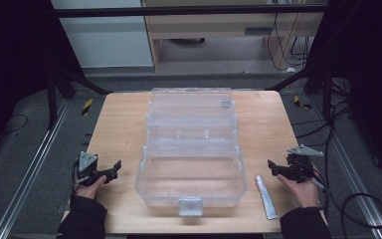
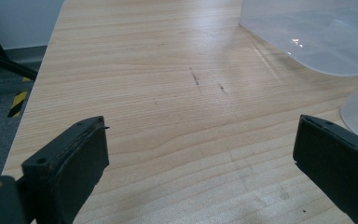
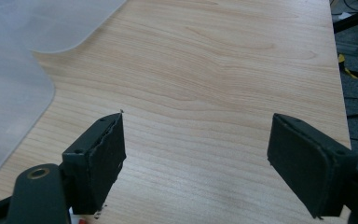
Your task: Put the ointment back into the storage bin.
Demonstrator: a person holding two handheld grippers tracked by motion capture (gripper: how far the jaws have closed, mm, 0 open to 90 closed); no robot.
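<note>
**Figure: Both grippers at rest beside an open clear case**

High view. A transparent plastic case [image 1: 191, 174] stands open at the middle of the wooden table [image 1: 124, 124], its lid [image 1: 191, 107] folded back away from the person and its grey latch [image 1: 189, 205] facing the near edge. The left gripper [image 1: 113, 170] lies just outboard of the case's left wall, held low in the person's left hand [image 1: 90, 188], jaws pointing inward toward the case. The right gripper [image 1: 274, 168] mirrors it on the opposite side in the right hand [image 1: 301, 191]. A small white tube [image 1: 266, 197] lies flat on the wood between the right gripper and the case's right wall, just ahead of and below that gripper's jaws, apart from both. It is the nearest loose item, and its place beside the open tray suggests it is meant to go inside.

Left gripper view. The left gripper [image 2: 200, 154] has its jaws spread wide with only bare wood between them; the case's clear wall [image 2: 307, 42] rises ahead and to the right.

Right gripper view. The right gripper [image 3: 196, 158] likewise stands wide and empty over bare wood, with the case's rounded clear edge [image 3: 23, 84] ahead to its left. The symmetrical, open-jawed stance reads as a ready posture, each hand flanking the case so that either can reach in.
</note>
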